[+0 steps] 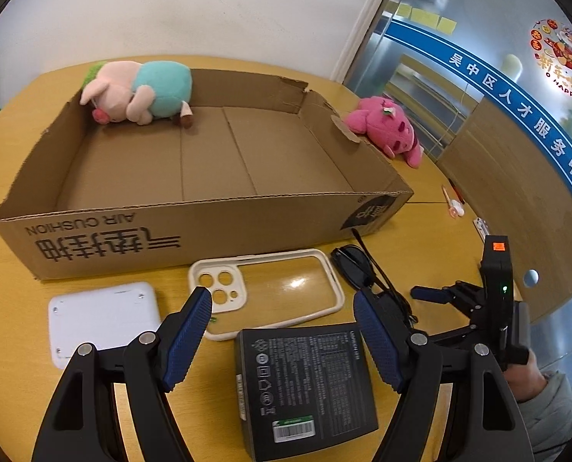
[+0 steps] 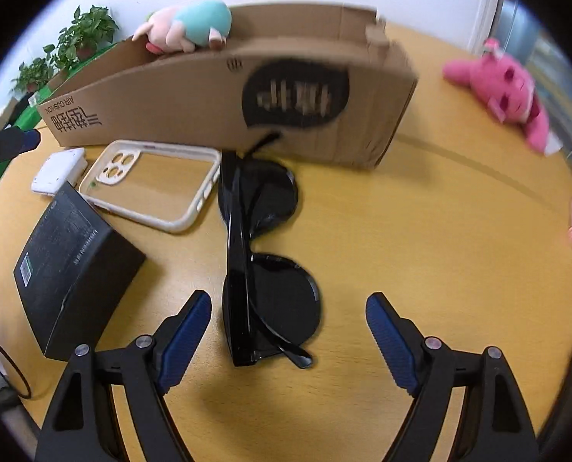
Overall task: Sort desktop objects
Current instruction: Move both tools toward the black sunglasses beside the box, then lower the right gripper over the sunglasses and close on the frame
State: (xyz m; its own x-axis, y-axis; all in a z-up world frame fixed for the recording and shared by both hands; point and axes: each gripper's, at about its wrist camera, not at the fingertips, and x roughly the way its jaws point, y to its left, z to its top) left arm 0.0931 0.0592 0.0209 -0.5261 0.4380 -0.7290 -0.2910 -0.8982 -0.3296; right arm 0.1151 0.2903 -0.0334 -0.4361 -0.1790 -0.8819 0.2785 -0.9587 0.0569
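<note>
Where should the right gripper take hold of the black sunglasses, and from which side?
Probably across the folded frame bar of the sunglasses, from above. They lie flat on the table, folded, that bar the narrowest rigid part; the right gripper hovers open over them.

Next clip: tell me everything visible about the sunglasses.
The sunglasses are glossy black plastic with round dark lenses and thick arms, folded. They lie flat on the wooden table, with one arm end nearly reaching the cardboard box. The phone case lies beside them, seemingly just clear of them. The open right claw hovers over their near end; whether it touches them is unclear. In the left wrist view they are partly hidden behind that claw's finger.
</note>
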